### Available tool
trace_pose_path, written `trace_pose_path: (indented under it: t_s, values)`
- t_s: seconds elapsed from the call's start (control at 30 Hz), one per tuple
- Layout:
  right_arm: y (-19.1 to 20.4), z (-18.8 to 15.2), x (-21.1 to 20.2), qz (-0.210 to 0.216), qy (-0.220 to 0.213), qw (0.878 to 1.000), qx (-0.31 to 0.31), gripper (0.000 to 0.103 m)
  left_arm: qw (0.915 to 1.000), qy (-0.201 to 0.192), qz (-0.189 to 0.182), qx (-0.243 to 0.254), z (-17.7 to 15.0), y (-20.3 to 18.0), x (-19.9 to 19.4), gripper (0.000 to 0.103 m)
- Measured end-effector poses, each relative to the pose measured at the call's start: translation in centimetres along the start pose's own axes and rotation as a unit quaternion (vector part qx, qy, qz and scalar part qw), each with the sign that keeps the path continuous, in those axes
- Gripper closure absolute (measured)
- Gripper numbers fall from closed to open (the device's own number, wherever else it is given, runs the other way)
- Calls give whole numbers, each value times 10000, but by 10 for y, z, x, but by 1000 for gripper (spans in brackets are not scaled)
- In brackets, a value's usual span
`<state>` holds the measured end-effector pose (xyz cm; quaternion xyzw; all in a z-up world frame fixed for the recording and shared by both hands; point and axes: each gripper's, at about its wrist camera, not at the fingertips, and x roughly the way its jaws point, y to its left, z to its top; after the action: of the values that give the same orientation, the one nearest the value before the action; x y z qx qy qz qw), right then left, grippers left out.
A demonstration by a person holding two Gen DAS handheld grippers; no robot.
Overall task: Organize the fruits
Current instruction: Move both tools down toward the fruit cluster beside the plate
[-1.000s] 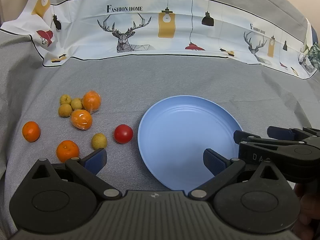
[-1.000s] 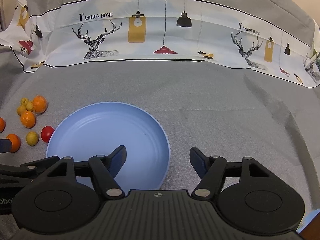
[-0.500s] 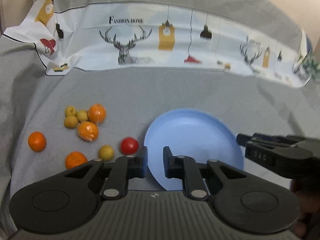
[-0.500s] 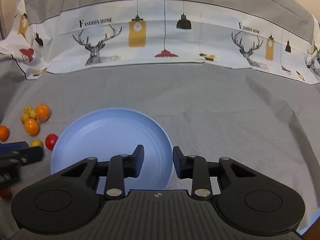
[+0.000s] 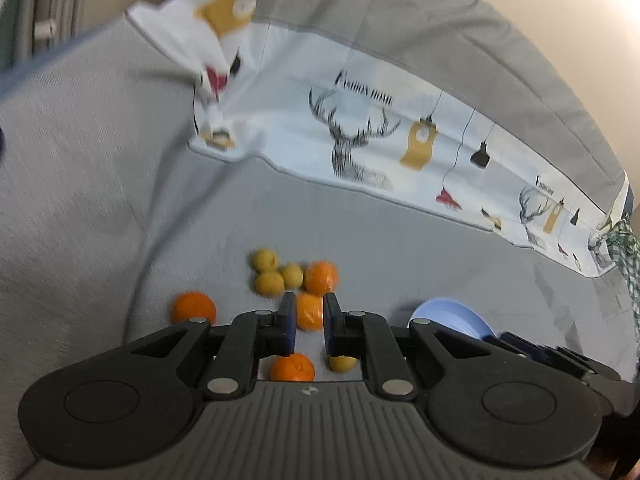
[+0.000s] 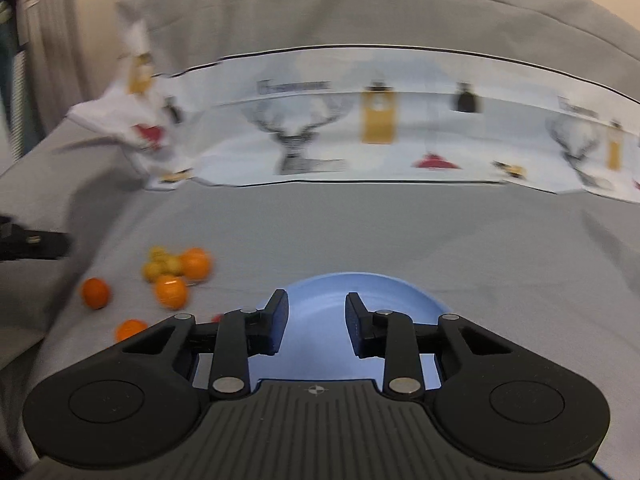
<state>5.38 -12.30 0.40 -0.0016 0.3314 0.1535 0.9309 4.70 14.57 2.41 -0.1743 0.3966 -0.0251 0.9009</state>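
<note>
Several oranges [image 5: 321, 277] and small yellow fruits [image 5: 269, 283] lie in a loose group on the grey cloth. My left gripper [image 5: 309, 326] hovers over this group with its jaws nearly closed and nothing between them; an orange [image 5: 308, 316] shows behind the narrow gap, and another orange [image 5: 292, 368] and a yellow fruit [image 5: 341, 363] lie under the fingers. The blue plate [image 5: 452, 316] is to its right. My right gripper [image 6: 314, 322] is partly open and empty above the blue plate [image 6: 384, 286]. The fruit group [image 6: 172, 276] lies to its left.
A white printed cloth band [image 5: 380, 140] with deer and lamps runs along the back, folded up at the left. The grey cloth [image 6: 400, 232] covers the whole surface and rises at the back and left. The right gripper's fingers [image 5: 532, 350] show beside the plate.
Both cameras have swung left and lifted, with motion blur. My left gripper has moved from the plate's edge to over the fruit group. My right gripper has opened a little wider.
</note>
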Motion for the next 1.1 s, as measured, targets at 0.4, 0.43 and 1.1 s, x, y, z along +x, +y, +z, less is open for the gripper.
trace_pose_path:
  t_s: [0.4,0.43,1.1]
  values:
    - [85,-10,55,529,299,9920,-1111,70,9973,594,335,-274,-5,25,32,84]
    - [88,-11,58,524,313,9910,-1191,70,9971,606,346,-293,-4,26,33,84]
    - [100,-30,71,841,721,9796,-1678,76,9918,1185,433,222,-14,10,67,57]
